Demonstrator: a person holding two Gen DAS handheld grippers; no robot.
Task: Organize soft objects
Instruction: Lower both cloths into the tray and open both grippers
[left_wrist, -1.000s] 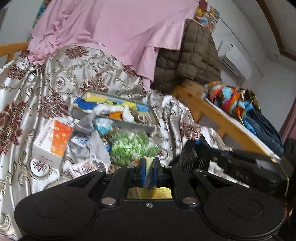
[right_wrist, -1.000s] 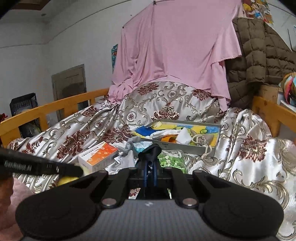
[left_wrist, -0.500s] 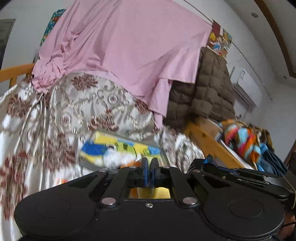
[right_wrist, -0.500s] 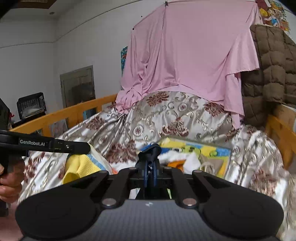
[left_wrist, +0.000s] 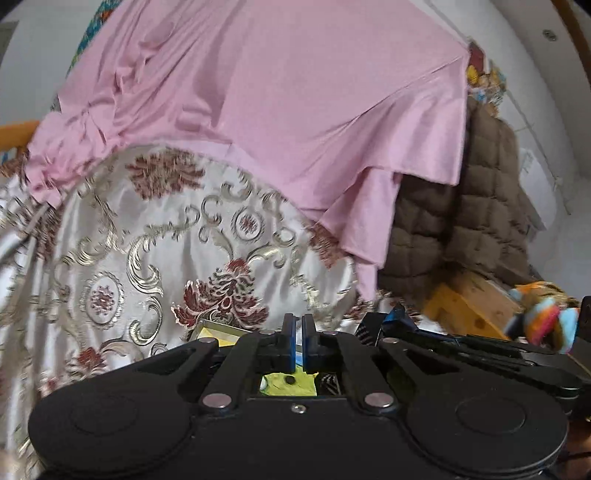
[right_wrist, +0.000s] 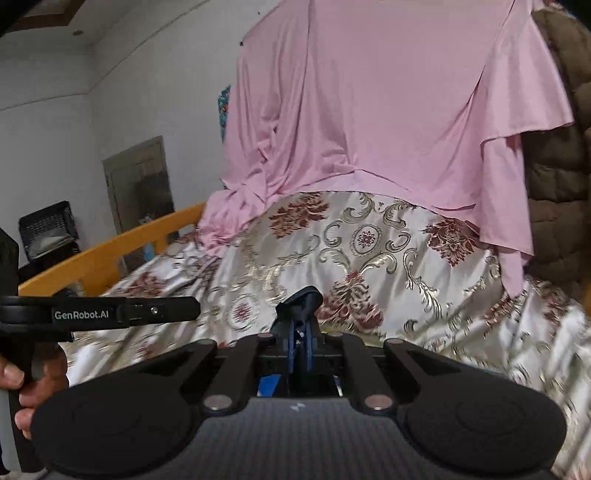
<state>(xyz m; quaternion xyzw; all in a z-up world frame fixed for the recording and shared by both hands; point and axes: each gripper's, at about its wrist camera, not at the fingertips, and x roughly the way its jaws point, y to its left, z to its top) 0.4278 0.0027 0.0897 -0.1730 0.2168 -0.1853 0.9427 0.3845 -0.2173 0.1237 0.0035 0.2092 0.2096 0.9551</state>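
Both grippers clenched on soft pieces above the brocade bedspread

The left gripper (left_wrist: 298, 325) is pinching its blue pads together, and the yellow cloth (left_wrist: 288, 384) it is gripping is hanging just beneath and behind the fingertips, showing only through the gap in the linkage. The right gripper (right_wrist: 300, 332) is likewise clamping tight, with a dark blue fabric piece (right_wrist: 301, 301) sticking up out of the fingertips and a blue scrap showing below them. Both are pointing toward the cream and maroon bedspread (left_wrist: 155, 258), with a pink sheet (left_wrist: 280, 110) draping over its far end and a brown quilted jacket (left_wrist: 469, 221) hanging to the right. A sliver of the yellow-edged tray (left_wrist: 212, 330) is peeking out just left of the left gripper's fingers. A hand (right_wrist: 26, 387) is holding the left gripper's handle in the right wrist view.
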